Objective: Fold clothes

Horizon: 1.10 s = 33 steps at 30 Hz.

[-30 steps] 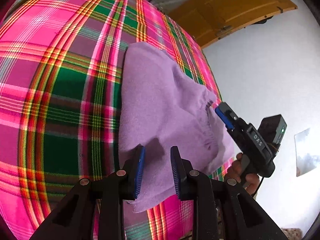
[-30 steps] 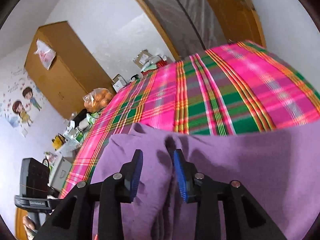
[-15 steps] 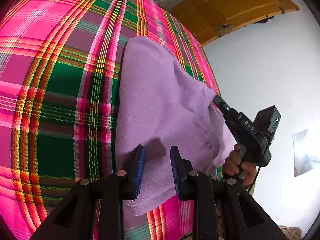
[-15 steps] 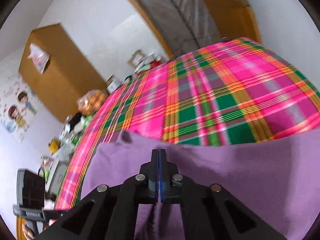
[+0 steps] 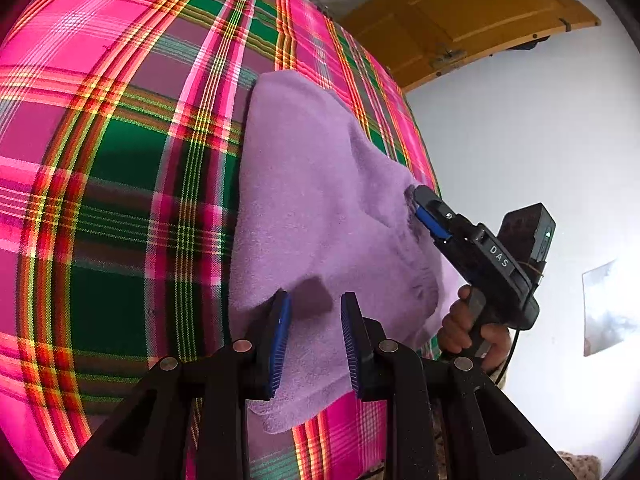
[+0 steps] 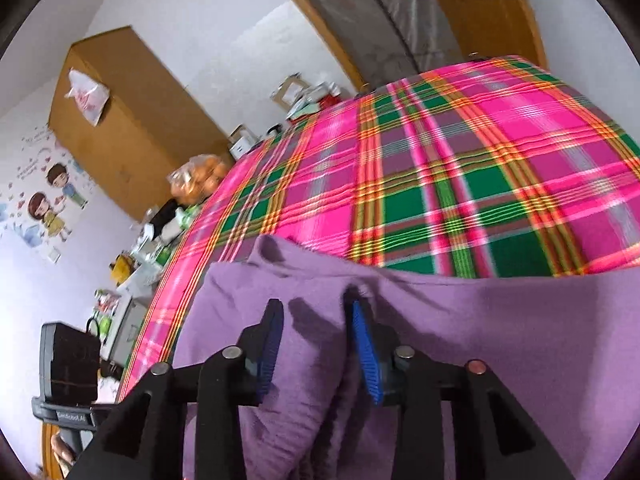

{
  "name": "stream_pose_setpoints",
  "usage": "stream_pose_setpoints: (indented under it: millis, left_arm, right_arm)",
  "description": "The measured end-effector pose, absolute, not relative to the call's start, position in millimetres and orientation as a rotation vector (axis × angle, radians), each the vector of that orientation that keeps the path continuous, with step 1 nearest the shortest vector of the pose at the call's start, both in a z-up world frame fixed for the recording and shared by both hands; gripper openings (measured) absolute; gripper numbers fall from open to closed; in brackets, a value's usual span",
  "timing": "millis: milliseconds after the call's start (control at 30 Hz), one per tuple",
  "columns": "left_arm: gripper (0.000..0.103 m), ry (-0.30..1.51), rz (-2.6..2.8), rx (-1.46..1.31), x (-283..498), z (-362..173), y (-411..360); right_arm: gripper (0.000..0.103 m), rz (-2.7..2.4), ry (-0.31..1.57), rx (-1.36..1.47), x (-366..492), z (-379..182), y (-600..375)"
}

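Observation:
A purple fleece garment (image 5: 320,200) lies partly folded on the pink and green plaid bed cover (image 5: 120,160), near the bed's right edge. My left gripper (image 5: 314,320) hovers open over the garment's near corner, its blue pads apart with the fabric under them. In the left wrist view, a hand holds my right gripper (image 5: 426,210) with its tips at a raised fold of the garment's right side. The right wrist view shows this gripper (image 6: 316,320) open, with purple fabric (image 6: 480,340) bunched between and below its fingers.
The plaid cover (image 6: 440,160) stretches far beyond the garment. A wooden wardrobe (image 6: 132,120) and a cluttered side table (image 6: 160,240) stand past the bed's left edge. A wooden door (image 5: 460,20) and a white wall are at the right.
My right gripper was open a second ago, shut on a fold of the garment half a second ago, and is open again now. The left gripper stayed open and hardly moved.

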<state>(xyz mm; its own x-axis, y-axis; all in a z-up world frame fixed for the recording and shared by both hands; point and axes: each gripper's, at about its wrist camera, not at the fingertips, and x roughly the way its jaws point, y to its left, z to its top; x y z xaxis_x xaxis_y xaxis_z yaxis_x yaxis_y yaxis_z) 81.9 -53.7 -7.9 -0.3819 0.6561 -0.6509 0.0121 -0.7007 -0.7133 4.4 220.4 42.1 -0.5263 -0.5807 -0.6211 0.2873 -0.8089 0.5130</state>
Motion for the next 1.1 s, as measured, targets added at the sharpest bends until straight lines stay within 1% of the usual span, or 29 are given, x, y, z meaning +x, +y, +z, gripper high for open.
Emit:
stream_pose_setpoints:
  millis: [33, 67, 100, 167, 267, 333, 433, 467, 533, 633, 767, 900, 1033, 1100]
  left_arm:
    - [0.026, -0.901, 2.127, -1.432, 81.7, -7.9, -53.4]
    - [0.026, -0.900, 2.128, -1.433, 81.5, -7.8, -53.1]
    - [0.026, -0.898, 2.128, -1.433, 81.5, -7.6, -52.7]
    - [0.026, -0.893, 2.129, -1.431, 81.4, -7.4, -51.8]
    - [0.026, -0.878, 2.127, -1.432, 81.2, -7.8, -49.3]
    - [0.026, -0.869, 2.126, -1.433, 81.0, -7.9, -47.7]
    - [0.026, -0.861, 2.132, -1.438, 81.4, -6.3, -46.5]
    - [0.026, -0.859, 2.133, -1.437, 81.9, -6.1, -46.2]
    - [0.026, -0.859, 2.136, -1.436, 82.5, -5.1, -44.7]
    - [0.026, -0.858, 2.139, -1.436, 82.7, -4.2, -42.2]
    - [0.026, -0.841, 2.143, -1.439, 85.6, -1.9, -38.2]
    - [0.026, -0.821, 2.140, -1.442, 92.4, -1.0, -34.2]
    - [0.026, -0.791, 2.130, -1.447, 103.3, -2.4, -31.5]
    - [0.026, -0.779, 2.124, -1.446, 108.8, -3.3, -30.6]
  right_arm:
    - [0.013, -2.331, -0.452, 1.134, 4.6, 42.0, 217.9]
    - [0.007, -2.350, -0.411, 1.128, 6.1, 42.9, 215.7]
    - [0.005, -2.359, -0.411, 1.109, 7.3, 44.5, 216.6]
    - [0.005, -2.395, -0.459, 1.087, 7.5, 47.1, 226.0]
    - [0.005, -2.430, -0.545, 1.133, -1.1, 41.6, 242.9]
    - [0.005, -2.425, -0.554, 1.163, -3.3, 35.8, 242.5]
    - [0.010, -2.439, -0.531, 1.197, -4.9, 32.6, 239.4]
    - [0.016, -2.442, -0.525, 1.211, -4.4, 32.8, 239.0]
    - [0.016, -2.459, -0.492, 1.209, 1.9, 39.4, 238.4]
    - [0.017, -2.505, -0.404, 1.114, 25.3, 58.0, 235.0]
    - [0.024, -2.440, -0.277, 1.010, 57.0, 69.8, 213.4]
    - [0.024, -2.436, -0.079, 1.027, 82.1, 59.0, 194.5]
    - [0.026, -2.443, 0.024, 1.070, 110.7, 39.3, 194.2]
    - [0.034, -2.464, 0.044, 1.066, 124.9, 35.6, 198.6]
